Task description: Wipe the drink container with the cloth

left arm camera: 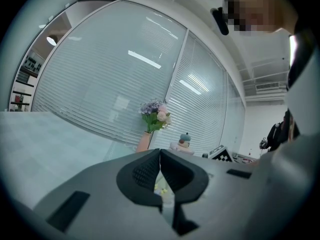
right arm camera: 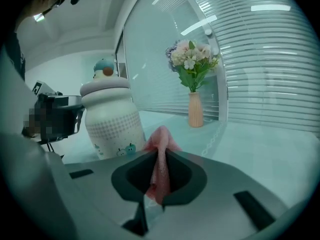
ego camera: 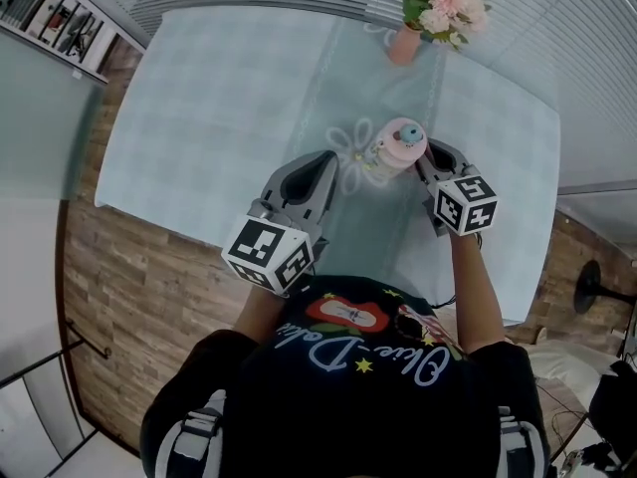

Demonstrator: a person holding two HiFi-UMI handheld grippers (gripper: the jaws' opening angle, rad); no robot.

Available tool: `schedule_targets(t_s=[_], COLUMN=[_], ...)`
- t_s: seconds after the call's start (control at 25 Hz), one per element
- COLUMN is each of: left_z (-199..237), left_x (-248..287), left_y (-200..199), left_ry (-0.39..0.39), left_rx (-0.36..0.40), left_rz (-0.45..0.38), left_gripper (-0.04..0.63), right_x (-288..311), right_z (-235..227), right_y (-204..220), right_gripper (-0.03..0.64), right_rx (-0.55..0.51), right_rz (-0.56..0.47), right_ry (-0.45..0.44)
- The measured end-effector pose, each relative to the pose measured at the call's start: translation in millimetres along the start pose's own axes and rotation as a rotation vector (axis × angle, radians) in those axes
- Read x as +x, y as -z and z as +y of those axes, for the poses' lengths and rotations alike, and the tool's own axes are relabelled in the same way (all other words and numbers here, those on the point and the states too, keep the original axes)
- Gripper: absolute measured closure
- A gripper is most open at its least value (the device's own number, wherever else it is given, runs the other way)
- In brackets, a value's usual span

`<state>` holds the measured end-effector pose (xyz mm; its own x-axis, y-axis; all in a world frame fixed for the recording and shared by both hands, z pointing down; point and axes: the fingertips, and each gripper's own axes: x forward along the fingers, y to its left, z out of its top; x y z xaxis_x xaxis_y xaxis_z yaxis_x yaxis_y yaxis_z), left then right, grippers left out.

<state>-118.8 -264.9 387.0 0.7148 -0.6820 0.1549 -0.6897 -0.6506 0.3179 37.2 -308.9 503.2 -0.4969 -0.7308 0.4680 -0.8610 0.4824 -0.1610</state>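
R hand-held gripper (right arm camera: 159, 154) is clamped on a pink cloth (right arm camera: 161, 138); the fabric is bunched btw. the jaws & pokes out past the tips. Drink container (right arm camera: 111, 119), pale w/ a domed lid & small teal figure on top, stands upright on the worktop (ego camera: 219, 98), just beside that gripper's tip, on its left. L hand-held gripper (left arm camera: 160, 158) has its jaws pressed together w/ nothing btw. them, near the container's other side but apart from it. Vase of flowers (ego camera: 408, 38) stands farther back.
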Motion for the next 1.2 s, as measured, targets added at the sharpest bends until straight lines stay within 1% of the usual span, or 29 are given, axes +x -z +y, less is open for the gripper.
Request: schedule_targets(t_s=[0.28,0.48,0.8,0.88,1.0,1.2], left_z=[-3.4,-5.1,-1.3,0.1,2.5,0.5], left_x=[3.1,4.8,1.7,1.7,2.7,2.9], left_y=[1.7,5.5,0.3,-0.5,0.2,-1.1], left_ry=[0.009,0.014,0.006,0.003,-0.001,0.011], left_rx=[0.009,0.003,0.004,0.004,0.003,0.006], left_rz=[0.006,0.016,0.003,0.0,0.004,0.005], left_gripper=[0.592,0.592,0.592,0.592,0.592,0.592], right_x=[4.9,6.5,4.4,-1.2,-12.0,-33.4], right_z=[-1.3,-3.1,-5.3,-12.3,-23.5,-23.1], right_y=[14.3,22.7,19.8,13.4,-6.5,-59.2], right_gripper=[0.589,0.591,0.589,0.589,0.589,0.589], right_rx=[-0.038,-0.029,-0.061,-0.042,-0.017,-0.044], right_rz=[0.063,0.091,0.092,0.068,0.002,-0.161], right_ry=[0.004,0.014,0.018,0.029,0.035,-0.025])
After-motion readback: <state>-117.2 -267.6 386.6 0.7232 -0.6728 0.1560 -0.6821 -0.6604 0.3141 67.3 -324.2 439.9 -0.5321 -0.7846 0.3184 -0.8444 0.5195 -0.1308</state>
